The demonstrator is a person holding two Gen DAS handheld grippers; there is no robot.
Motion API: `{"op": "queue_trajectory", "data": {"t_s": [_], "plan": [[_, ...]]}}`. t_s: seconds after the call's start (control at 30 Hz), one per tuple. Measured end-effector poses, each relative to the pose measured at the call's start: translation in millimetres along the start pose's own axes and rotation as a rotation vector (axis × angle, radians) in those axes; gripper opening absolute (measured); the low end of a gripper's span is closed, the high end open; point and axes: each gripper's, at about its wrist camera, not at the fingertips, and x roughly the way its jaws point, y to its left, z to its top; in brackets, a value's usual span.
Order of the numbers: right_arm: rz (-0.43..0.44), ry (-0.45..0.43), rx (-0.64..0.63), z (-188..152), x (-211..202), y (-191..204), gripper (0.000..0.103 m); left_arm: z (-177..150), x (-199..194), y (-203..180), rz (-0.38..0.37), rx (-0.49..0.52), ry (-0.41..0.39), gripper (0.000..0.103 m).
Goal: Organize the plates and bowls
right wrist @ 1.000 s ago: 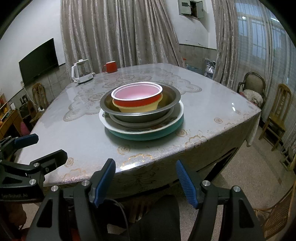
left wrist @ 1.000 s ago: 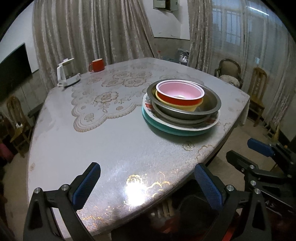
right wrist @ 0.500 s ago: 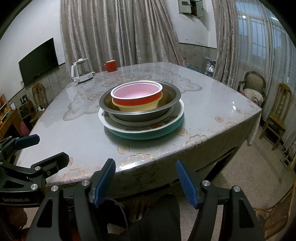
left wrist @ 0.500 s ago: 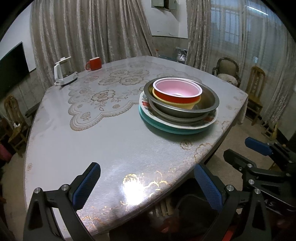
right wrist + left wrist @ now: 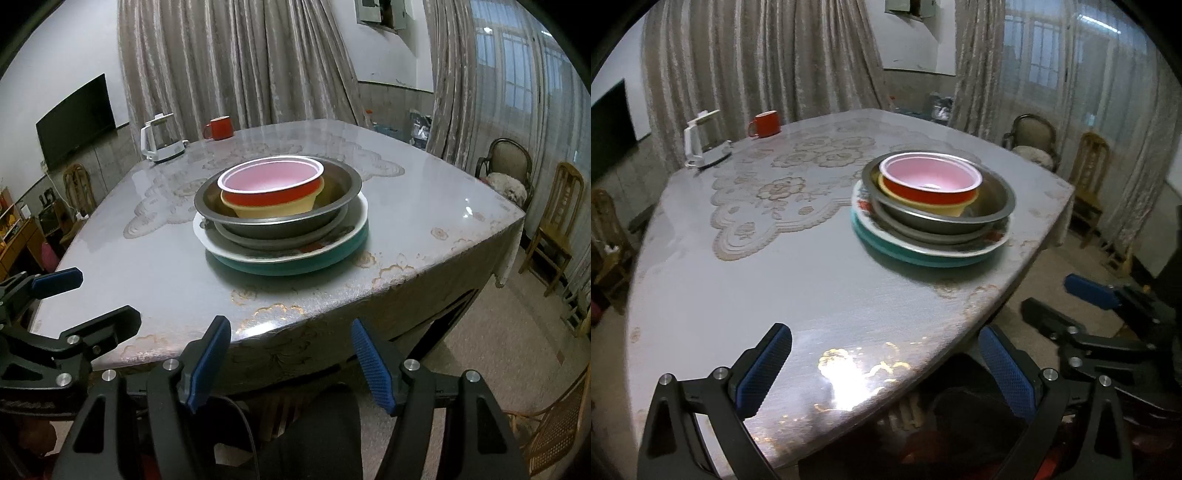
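One stack stands on the table (image 5: 798, 280) (image 5: 155, 258): a teal plate (image 5: 295, 264) (image 5: 916, 256) at the bottom, a white patterned plate (image 5: 354, 230) (image 5: 993, 242), steel bowls (image 5: 273, 221) (image 5: 960, 218), a yellow bowl (image 5: 273, 210), and a red bowl with pink inside (image 5: 271, 181) (image 5: 929, 179) on top. My left gripper (image 5: 884, 363) hangs open over the near table edge, well short of the stack. My right gripper (image 5: 291, 354) is open and empty at the table's front edge, apart from the stack. Each gripper also shows at the side of the other view.
A white kettle (image 5: 160, 142) (image 5: 701, 140) and a red mug (image 5: 219, 129) (image 5: 766, 123) stand at the table's far side. Wooden chairs (image 5: 554, 221) stand to the right, a television (image 5: 75, 118) hangs at left. A lace mat (image 5: 783, 192) lies under the table cover.
The left wrist view has tilted a little, so the stack and table sit lower in it. The right gripper and the stack have not moved.
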Motion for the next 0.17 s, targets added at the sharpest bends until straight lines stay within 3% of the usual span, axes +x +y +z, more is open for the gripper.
{"op": "queue_trajectory", "data": {"t_s": [0.17], "plan": [[0.011, 0.018, 0.010, 2.6, 8.5, -3.9, 0.069, 3.4, 3.3, -3.0, 0.022, 0.018, -0.003, 0.101]]}}
